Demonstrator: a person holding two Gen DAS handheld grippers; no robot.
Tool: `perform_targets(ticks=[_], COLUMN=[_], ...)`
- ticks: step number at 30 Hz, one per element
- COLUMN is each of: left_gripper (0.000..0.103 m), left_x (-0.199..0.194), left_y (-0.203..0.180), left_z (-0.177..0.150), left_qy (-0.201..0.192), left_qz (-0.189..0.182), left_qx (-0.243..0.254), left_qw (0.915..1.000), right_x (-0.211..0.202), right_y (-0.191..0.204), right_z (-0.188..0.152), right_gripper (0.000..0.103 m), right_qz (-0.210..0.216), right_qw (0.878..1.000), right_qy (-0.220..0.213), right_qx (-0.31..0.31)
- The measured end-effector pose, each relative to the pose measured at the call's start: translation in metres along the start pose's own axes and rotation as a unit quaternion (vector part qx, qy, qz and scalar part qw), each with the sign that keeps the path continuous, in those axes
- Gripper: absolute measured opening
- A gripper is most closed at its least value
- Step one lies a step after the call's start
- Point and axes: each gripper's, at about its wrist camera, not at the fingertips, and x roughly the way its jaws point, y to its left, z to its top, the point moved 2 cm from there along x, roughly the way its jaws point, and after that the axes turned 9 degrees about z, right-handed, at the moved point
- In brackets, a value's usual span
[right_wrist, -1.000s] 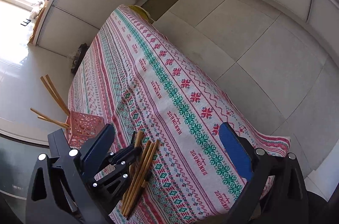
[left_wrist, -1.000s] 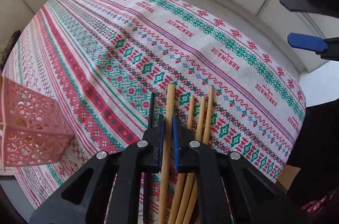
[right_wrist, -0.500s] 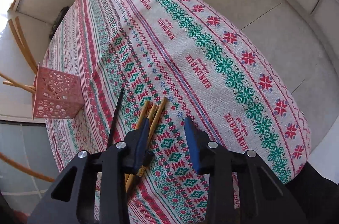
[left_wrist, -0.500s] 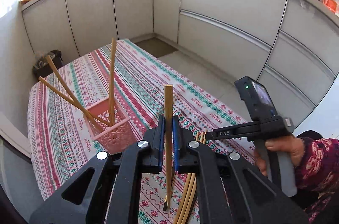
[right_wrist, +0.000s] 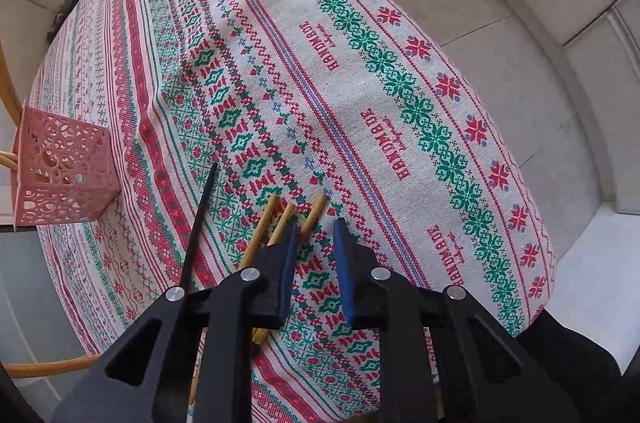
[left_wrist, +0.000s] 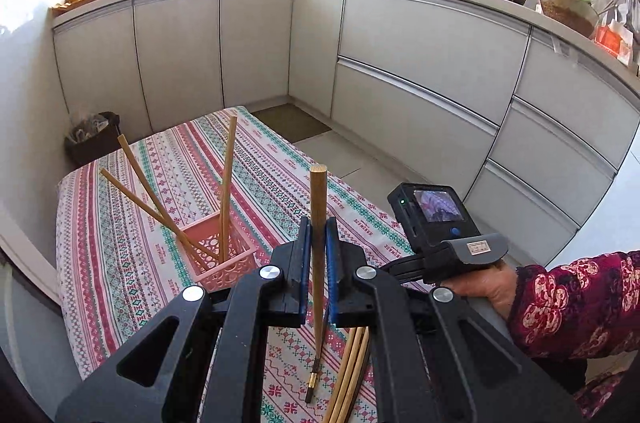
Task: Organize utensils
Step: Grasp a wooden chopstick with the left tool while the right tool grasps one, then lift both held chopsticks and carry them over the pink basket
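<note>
Chopstick (left_wrist: 318,223) pinched upright in the left gripper (left_wrist: 316,251): carry it above the pink basket (left_wrist: 224,259), lower slowly. Right gripper (right_wrist: 314,255) hangs narrowly parted, empty.

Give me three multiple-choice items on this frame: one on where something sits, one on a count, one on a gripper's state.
1. Where does the pink basket stand?
A. on the tablecloth
B. on the kitchen counter
C. on the floor

2. How many chopsticks stand in the basket, in the left wrist view?
A. one
B. three
C. five

3. What is the left gripper doing?
A. open over the cloth
B. shut on nothing
C. shut on a chopstick

Key: 1 A, it rests on the patterned tablecloth. 2 B, three sticks lean out of it. 3 C, the held chopstick runs upright between its blue pads.
</note>
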Motion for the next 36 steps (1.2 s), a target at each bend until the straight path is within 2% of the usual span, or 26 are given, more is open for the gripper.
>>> perform_targets(ticks=[4, 6, 10, 15, 21, 24, 28, 32, 36], left_gripper=[0.006, 0.006, 0.006, 0.006, 0.006, 0.006, 0.006, 0.006, 0.006], left_x=[-0.006, -0.011, -0.020, -0.025, -0.028, -0.029, -0.032, -0.035, -0.040], left_y=[0.007, 0.008, 0.014, 0.024, 0.031, 0.034, 0.036, 0.037, 0.038], left_z=[0.000, 0.001, 0.002, 0.002, 0.003, 0.004, 0.005, 0.005, 0.007], left_qy=[-0.009, -0.016, -0.029, -0.037, -0.048, -0.057, -0.069, -0.082, -0.094], left_qz=[0.001, 0.002, 0.005, 0.015, 0.024, 0.026, 0.027, 0.032, 0.036], left_qx=[-0.010, -0.012, -0.020, -0.038, -0.054, -0.063, -0.072, -0.081, -0.092], left_qw=[0.9999, 0.9998, 0.9994, 0.9985, 0.9971, 0.9961, 0.9947, 0.9928, 0.9906], right_x=[0.007, 0.009, 0.006, 0.002, -0.020, -0.046, -0.092, -0.129, -0.163], right_y=[0.022, 0.029, 0.024, 0.003, 0.002, 0.010, 0.014, 0.023, 0.025], right_z=[-0.005, -0.007, -0.012, -0.010, -0.017, -0.024, -0.034, -0.046, -0.064], right_gripper=[0.021, 0.021, 0.013, 0.008, 0.007, 0.007, 0.006, 0.006, 0.005], right_qz=[-0.055, -0.056, -0.005, 0.085, 0.139, 0.158, 0.179, 0.194, 0.202], right_qw=[0.998, 0.998, 0.999, 0.995, 0.983, 0.973, 0.951, 0.925, 0.903], right_qy=[-0.007, -0.012, -0.031, -0.053, -0.117, -0.168, -0.236, -0.290, -0.330], right_qx=[-0.039, -0.038, -0.021, 0.014, -0.001, -0.031, -0.090, -0.151, -0.185])
